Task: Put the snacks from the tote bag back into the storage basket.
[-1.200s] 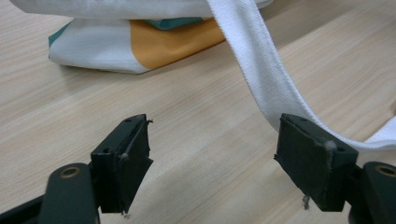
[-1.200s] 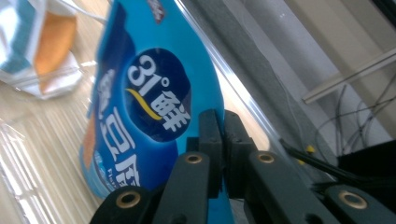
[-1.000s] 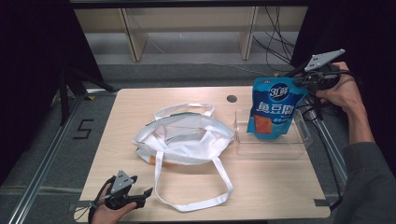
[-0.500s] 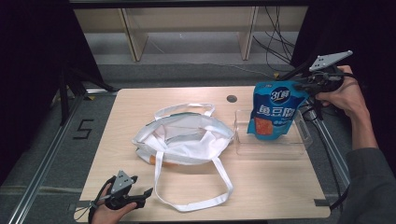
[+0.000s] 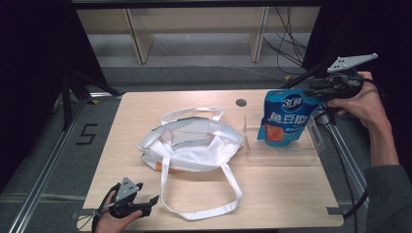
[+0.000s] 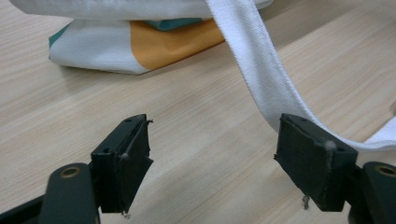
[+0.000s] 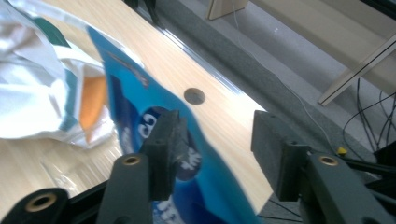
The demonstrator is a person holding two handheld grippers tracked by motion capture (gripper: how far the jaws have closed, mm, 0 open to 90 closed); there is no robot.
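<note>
A: At the far right of the bench (image 5: 291, 194), the blue snack pouch (image 5: 284, 116) stands upright in the clear plastic tray (image 5: 311, 153). Why does the right hand-held gripper (image 5: 303, 92) sit at its top edge?

B: It looks like a release. Its jaws have just been opening, and in the right gripper view the pouch (image 7: 187, 186) sits between them, one pad near the film and the other well clear. Nothing is pinched any more, so the pouch leans in the tray on its own base.

A: And the left hand-held gripper (image 5: 145, 203)?

B: It waits low at the near left corner, jaws spread wide with only bare wood between them. In the left gripper view the white strap (image 6: 261, 79) runs past one pad, touching or just beside it; which, cannot be told.

A: What are the things made of?

B: The pouch is glossy printed film, blue with an orange window, stiff enough to stand. The tray is thin, see-through and rectangular with low walls. The white tote bag (image 5: 194, 143) is soft woven cloth, slumped open in the middle of the bench, with flat webbing handles looping toward the near edge and orange and teal showing at its underside. The bench top is pale wood grain with a round cable hole (image 5: 241, 102).
</note>
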